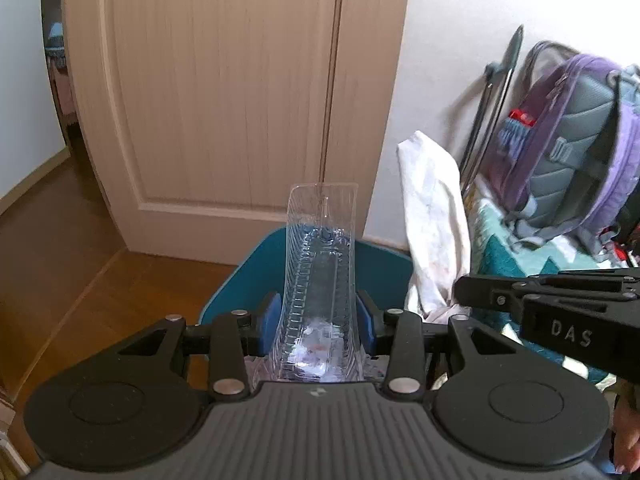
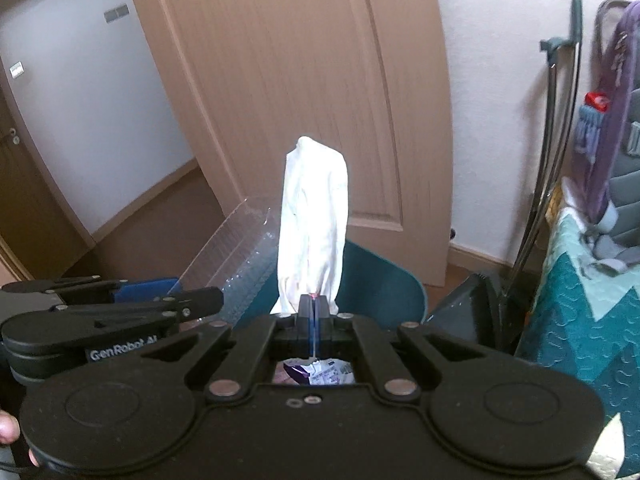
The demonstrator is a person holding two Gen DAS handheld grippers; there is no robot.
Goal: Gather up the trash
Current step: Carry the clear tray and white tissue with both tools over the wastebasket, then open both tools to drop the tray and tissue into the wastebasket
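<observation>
My left gripper (image 1: pixel 318 314) is shut on a clear ribbed plastic tray (image 1: pixel 320 268), which sticks forward and up between the blue pads over a teal bin (image 1: pixel 382 260). My right gripper (image 2: pixel 315 304) is shut on a crumpled white tissue (image 2: pixel 314 224), held upright above the same teal bin (image 2: pixel 380 284). In the left wrist view the tissue (image 1: pixel 434 224) hangs to the right of the tray. The right wrist view catches the tray (image 2: pixel 236 248) to the left of the tissue. Wrappers (image 2: pixel 326 372) lie inside the bin below the right jaws.
A closed beige door (image 1: pixel 224 100) stands right behind the bin. To the right are a purple and grey backpack (image 1: pixel 572 148) on a teal patterned cover (image 2: pixel 580 312), a dark dustpan (image 2: pixel 464 312) with a long handle, and a white wall. Wooden floor (image 1: pixel 60 260) stretches left.
</observation>
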